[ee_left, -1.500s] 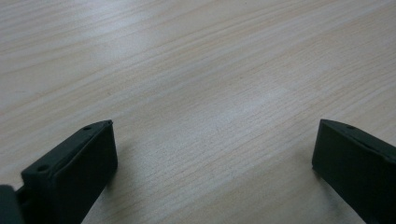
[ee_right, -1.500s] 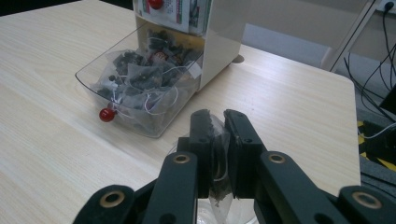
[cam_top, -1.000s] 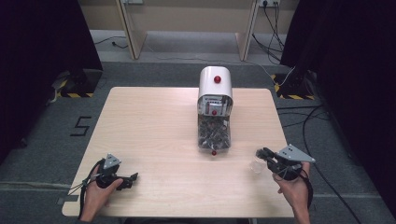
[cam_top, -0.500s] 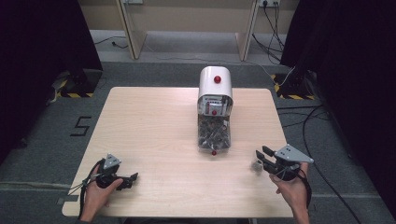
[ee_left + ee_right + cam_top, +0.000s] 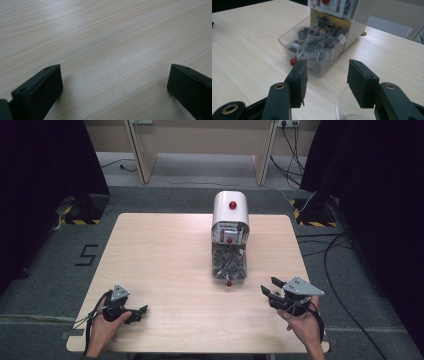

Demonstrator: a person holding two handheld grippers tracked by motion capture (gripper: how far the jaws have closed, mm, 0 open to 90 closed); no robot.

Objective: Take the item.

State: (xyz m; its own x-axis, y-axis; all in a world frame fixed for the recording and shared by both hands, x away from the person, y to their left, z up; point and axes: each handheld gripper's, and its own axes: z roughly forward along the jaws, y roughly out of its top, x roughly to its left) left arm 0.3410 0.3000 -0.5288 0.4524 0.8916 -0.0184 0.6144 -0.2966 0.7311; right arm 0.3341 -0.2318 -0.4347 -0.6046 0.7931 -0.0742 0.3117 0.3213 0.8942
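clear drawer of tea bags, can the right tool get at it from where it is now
Probably yes. The right tool faces the clear drawer with jaws apart, bare table between them, and a small clear cup just beneath the jaws.

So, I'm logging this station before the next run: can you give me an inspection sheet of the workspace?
Surface: light wooden table, bare over most of its top.
Job's things: white dispenser with a red knob, its clear drawer pulled out and full of tea bags; a clear cup just below the right tongs.
Clutter: nothing seen.
Grippers: left tongs open over bare wood; right tongs have just been opening, nothing between the jaws, pointing at the drawer.
Cables: one trails from the left tongs; more cables on the floor.
Surroundings: grey carpet, black curtains, hazard-striped feet.
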